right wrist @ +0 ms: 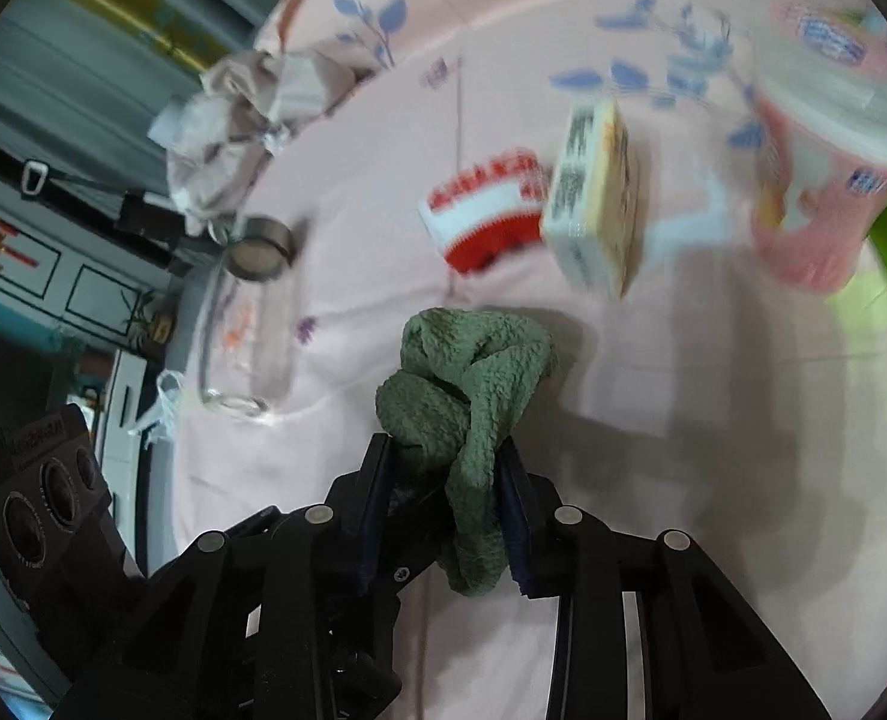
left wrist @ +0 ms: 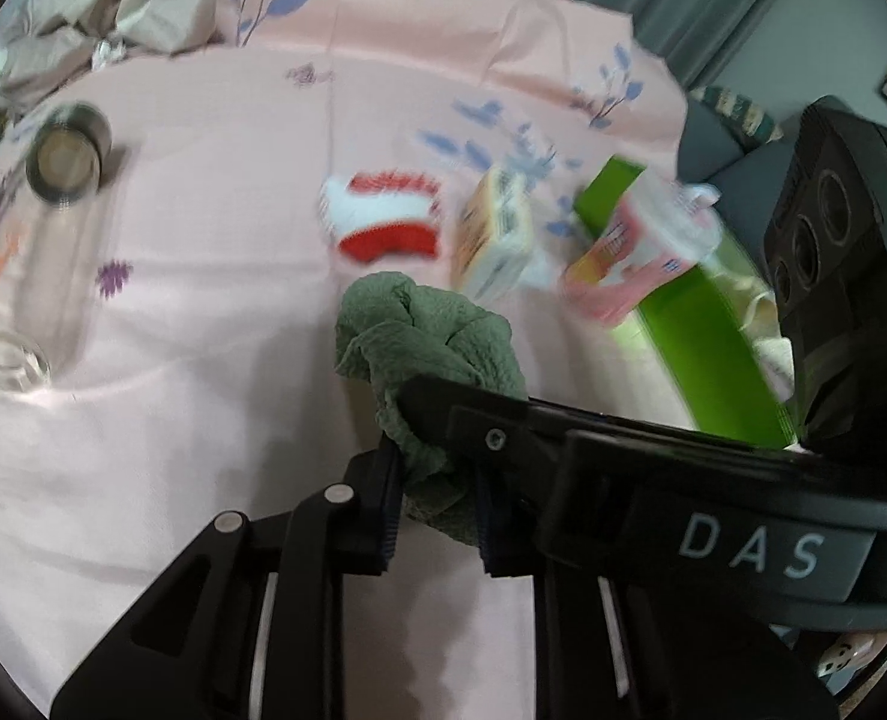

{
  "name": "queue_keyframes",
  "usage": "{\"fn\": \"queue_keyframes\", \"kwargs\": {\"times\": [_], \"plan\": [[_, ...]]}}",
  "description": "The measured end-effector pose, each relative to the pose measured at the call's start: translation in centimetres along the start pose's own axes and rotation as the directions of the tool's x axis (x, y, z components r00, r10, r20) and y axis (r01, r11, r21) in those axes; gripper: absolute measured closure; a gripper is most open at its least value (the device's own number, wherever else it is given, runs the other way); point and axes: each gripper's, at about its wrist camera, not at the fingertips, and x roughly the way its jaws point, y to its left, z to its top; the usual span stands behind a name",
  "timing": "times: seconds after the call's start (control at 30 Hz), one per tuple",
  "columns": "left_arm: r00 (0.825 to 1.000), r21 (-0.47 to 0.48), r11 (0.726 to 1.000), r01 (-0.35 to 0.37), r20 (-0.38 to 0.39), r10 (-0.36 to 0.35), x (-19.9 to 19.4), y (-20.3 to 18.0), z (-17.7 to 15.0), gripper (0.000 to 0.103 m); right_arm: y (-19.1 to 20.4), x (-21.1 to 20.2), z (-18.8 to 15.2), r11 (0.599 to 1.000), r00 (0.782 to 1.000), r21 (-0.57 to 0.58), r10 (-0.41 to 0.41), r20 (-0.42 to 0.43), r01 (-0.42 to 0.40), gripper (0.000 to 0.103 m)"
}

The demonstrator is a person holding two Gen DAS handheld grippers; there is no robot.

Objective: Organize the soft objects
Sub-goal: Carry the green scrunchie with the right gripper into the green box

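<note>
The desk (left wrist: 203, 420) has much free pink cloth on the near and left side. At the right edge stands a green box (left wrist: 707, 348). A green towel (right wrist: 467, 384) lies crumpled in the middle, soft and knotted, in front of a red-white sponge (right wrist: 485, 204) and a carton (right wrist: 593, 198). Both the left gripper (left wrist: 437, 492) and the right gripper (right wrist: 443, 510) pinch the towel with narrow fingers.
</note>
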Motion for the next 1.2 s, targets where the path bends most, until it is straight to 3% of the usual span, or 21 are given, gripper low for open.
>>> {"fn": "queue_keyframes", "kwargs": {"times": [0.13,0.33,0.6,0.8,0.97,1.03,1.2], "plan": [[0.997,0.051,0.998,0.021,0.075,-0.024,-1.9,-2.6,1.1,0.087,0.9,-3.7,0.5,0.999,0.995,-0.036,-0.004,0.104,0.008,0.067],[0.987,0.182,0.982,0.055,0.135,-0.081,-3.5,-8.3,3.3,0.087,-0.7,-9.7,1.1,1.0,0.963,-0.02,-0.013,0.27,0.019,0.067],[0.977,0.326,0.935,0.138,0.113,-0.183,-2.1,-15.4,5.3,0.087,-5.5,-15.9,1.7,0.993,0.902,0.1,-0.103,0.418,0.067,0.067],[0.962,0.398,0.891,0.221,0.063,-0.266,-0.3,-20.5,8.0,0.087,-8.6,-19.9,3.1,0.978,0.857,0.179,-0.182,0.482,0.106,0.067],[0.954,0.422,0.867,0.266,0.017,-0.301,2.5,-23.3,9.3,0.087,-11.9,-21.3,4.3,0.965,0.832,0.237,-0.221,0.51,0.111,0.067],[0.957,0.427,0.864,0.266,-0.006,-0.291,4.0,-24.0,9.2,0.087,-13.8,-21.0,4.4,0.962,0.831,0.254,-0.217,0.512,0.095,0.067],[0.959,0.423,0.861,0.282,-0.089,-0.27,7.9,-25.2,8.9,0.087,-18.2,-19.8,4.6,0.939,0.856,0.343,-0.206,0.474,0.036,0.067]]}}
